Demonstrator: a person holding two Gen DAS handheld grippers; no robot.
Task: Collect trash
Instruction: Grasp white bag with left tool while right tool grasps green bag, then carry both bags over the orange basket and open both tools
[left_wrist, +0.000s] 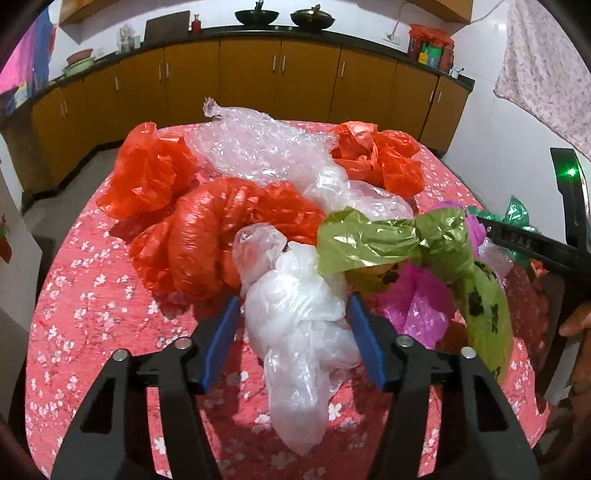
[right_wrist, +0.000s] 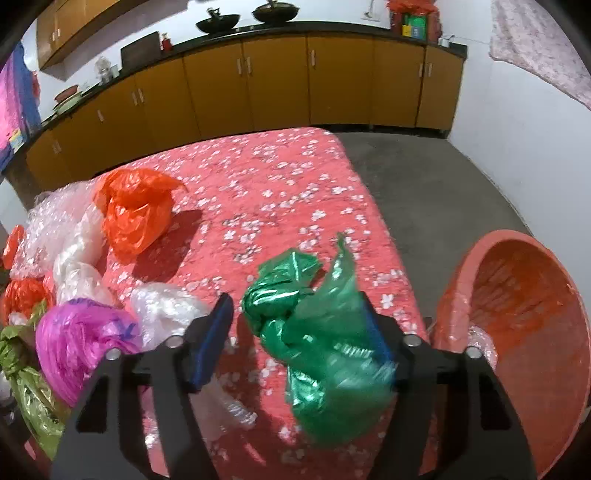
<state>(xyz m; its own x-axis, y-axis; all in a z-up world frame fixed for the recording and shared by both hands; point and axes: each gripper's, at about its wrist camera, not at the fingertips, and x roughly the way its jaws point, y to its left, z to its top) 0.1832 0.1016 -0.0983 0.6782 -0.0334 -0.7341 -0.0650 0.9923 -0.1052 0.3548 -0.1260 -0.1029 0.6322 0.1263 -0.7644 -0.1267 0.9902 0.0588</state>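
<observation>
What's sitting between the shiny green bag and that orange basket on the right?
Only bare flowered cloth, then the table's edge. The right wrist view shows nothing lying between the green bag and the orange basket.

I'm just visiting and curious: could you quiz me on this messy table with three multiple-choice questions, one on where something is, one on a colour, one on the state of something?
1. Where is the orange basket?
A. beside the table's right edge
B. on the kitchen counter
C. under the bubble wrap

2. What colour is the bag between the right gripper fingers?
A. white
B. green
C. blue

3. What is in the basket?
A. it is heaped full of bags
B. nearly nothing, only a bit of clear plastic
C. two black pans

Answers:
1. A: the right wrist view shows it off the flowered cloth, on the floor side.
2. B: the green bag lies between the blue pads.
3. B: its ribbed inside is bare except for clear plastic at the bottom.
</observation>
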